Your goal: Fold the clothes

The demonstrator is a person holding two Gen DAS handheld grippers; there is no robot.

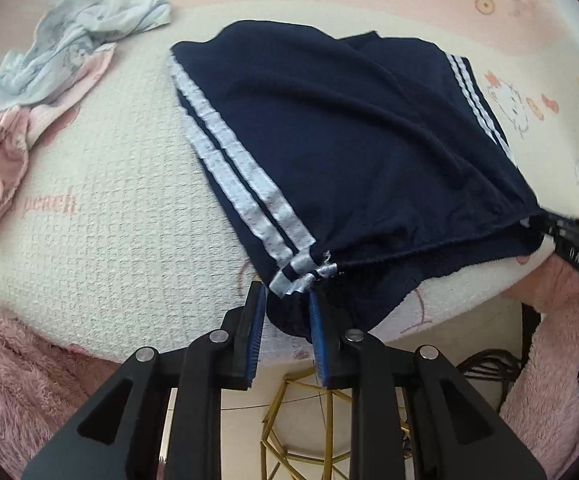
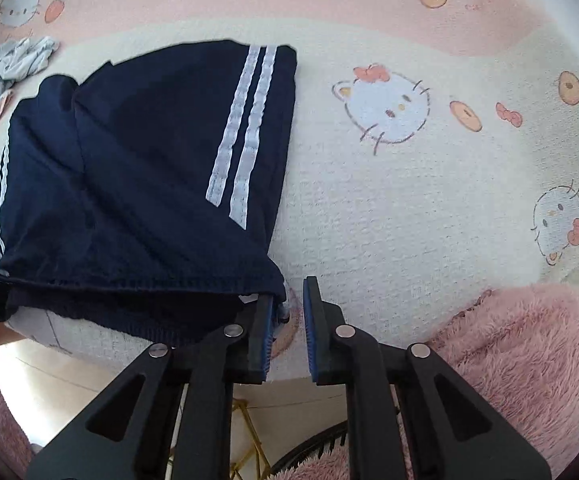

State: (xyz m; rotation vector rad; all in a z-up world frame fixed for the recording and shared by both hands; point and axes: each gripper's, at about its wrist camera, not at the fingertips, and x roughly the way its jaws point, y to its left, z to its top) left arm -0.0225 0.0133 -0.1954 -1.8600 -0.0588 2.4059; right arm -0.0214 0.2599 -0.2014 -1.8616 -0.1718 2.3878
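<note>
Navy shorts [image 1: 329, 140] with white side stripes lie flat on a cream and pink blanket [image 1: 121, 208] printed with cartoon cats. Their waistband runs along the near table edge. My left gripper [image 1: 287, 292] stands at the crumpled striped waistband corner [image 1: 299, 276]; navy cloth hangs between its slightly parted blue pads. In the right wrist view the shorts [image 2: 129, 160] fill the left half. My right gripper [image 2: 289, 290] is at the other waistband corner [image 2: 277, 292], which rests against the left pad while blanket shows through the gap. That gripper [image 1: 569, 236] also appears at the left wrist view's right edge.
A heap of pale blue and pink clothes [image 1: 49, 80] lies at the far left of the blanket, also seen as a heap [image 2: 9, 68] in the right wrist view. Fluffy pink sleeves [image 2: 529, 360] frame the near edge. A gold wire frame [image 1: 297, 420] stands on the floor below.
</note>
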